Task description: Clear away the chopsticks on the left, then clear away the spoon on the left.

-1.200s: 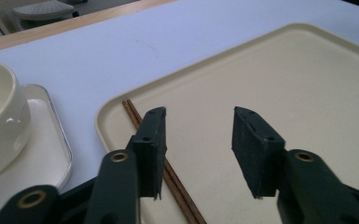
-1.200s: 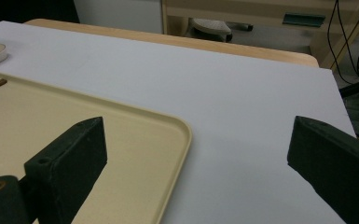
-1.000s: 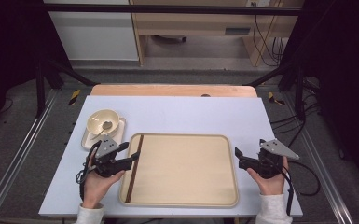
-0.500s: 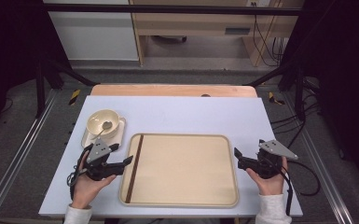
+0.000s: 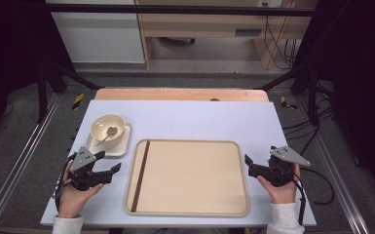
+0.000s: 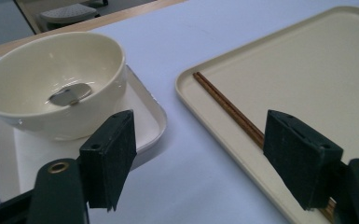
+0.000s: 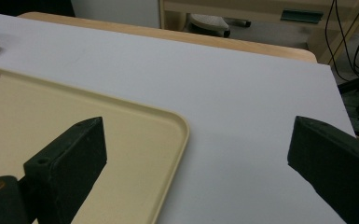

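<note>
My left tongs (image 5: 114, 169) have just been opening and stand released, nothing between them, at the tray's (image 5: 195, 212) nine o'clock; the chopsticks (image 5: 140, 174) lie along its left rim. My right tongs (image 5: 247, 160) gape empty at three o'clock

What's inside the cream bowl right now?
A metal spoon lies in the bowl, its round end on the bottom and its handle leaning on the rim. The near wall hides part of the floor in the left gripper view.
</note>
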Tool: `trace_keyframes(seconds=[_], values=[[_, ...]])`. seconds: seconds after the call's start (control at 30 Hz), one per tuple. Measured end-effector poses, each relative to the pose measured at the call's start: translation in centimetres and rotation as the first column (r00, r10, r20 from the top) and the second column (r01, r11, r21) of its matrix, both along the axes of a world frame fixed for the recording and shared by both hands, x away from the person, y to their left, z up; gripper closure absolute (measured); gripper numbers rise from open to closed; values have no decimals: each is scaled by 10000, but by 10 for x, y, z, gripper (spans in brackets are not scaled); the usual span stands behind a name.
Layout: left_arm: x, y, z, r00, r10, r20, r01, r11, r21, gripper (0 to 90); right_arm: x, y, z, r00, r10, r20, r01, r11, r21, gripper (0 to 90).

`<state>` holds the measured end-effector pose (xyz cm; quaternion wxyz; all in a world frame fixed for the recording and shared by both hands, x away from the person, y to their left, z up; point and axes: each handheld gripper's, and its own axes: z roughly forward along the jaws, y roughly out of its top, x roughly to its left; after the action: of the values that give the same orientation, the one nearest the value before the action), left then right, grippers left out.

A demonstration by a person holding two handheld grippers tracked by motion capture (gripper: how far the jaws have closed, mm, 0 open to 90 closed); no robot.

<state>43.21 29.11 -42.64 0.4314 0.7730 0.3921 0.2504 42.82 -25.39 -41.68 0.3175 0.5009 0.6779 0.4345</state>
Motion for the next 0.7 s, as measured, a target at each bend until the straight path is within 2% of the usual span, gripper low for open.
trace_keyframes(seconds=[0.1, 0.4, 0.5, 0.7], values=[[1, 5, 0, 9998, 191, -15, -191, 9998, 27, 249, 0, 0, 0, 10000, 23, -21, -23, 10000, -10, 49], [4, 26, 5, 9974, 679, 230, -673, 9974, -240, 244, 0, 1, 0, 10000, 54, -13, -54, 10000, 7, 49], [5, 29, 7, 9967, 756, 304, -746, 9966, -354, 244, 0, 1, 0, 10000, 36, 36, -35, 10000, -31, 49], [11, 32, 9, 9958, 829, 400, -817, 9962, -317, 243, 1, 1, -1, 10000, 83, -19, -83, 9999, -87, 49]])
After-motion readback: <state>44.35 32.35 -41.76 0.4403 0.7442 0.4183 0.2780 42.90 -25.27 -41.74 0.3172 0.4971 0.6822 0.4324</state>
